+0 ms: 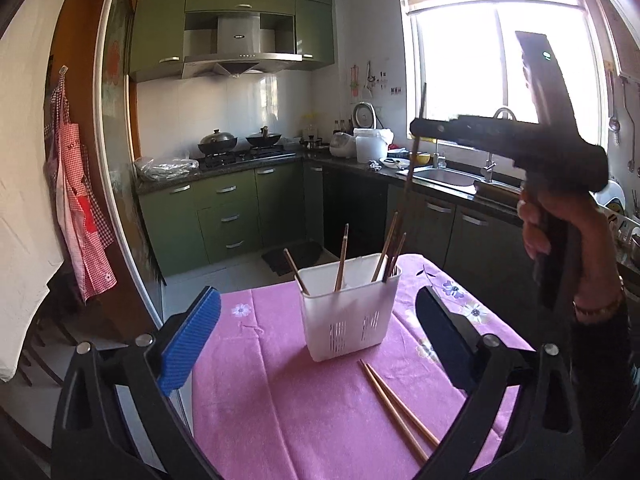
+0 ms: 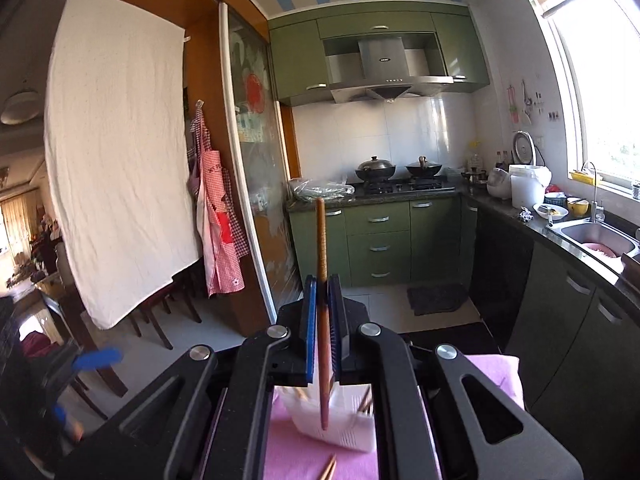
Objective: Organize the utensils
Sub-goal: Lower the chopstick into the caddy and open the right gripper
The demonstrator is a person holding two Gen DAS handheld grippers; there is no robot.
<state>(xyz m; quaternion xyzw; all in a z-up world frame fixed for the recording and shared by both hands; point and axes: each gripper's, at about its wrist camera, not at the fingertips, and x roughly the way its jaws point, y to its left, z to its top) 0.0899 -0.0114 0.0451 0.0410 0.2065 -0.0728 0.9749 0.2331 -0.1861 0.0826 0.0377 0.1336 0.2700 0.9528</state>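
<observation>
The left claw is spread wide with nothing in it, low over the pink flowered surface. The white holder has four chopsticks in it. Two loose chopsticks lie beside it. The right claw pinches one chopstick above the holder. The hood's label is too small to read.

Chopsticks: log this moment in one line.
right gripper: shut on chopstick, above holder | left gripper: open, empty | table: two chopsticks left
</observation>
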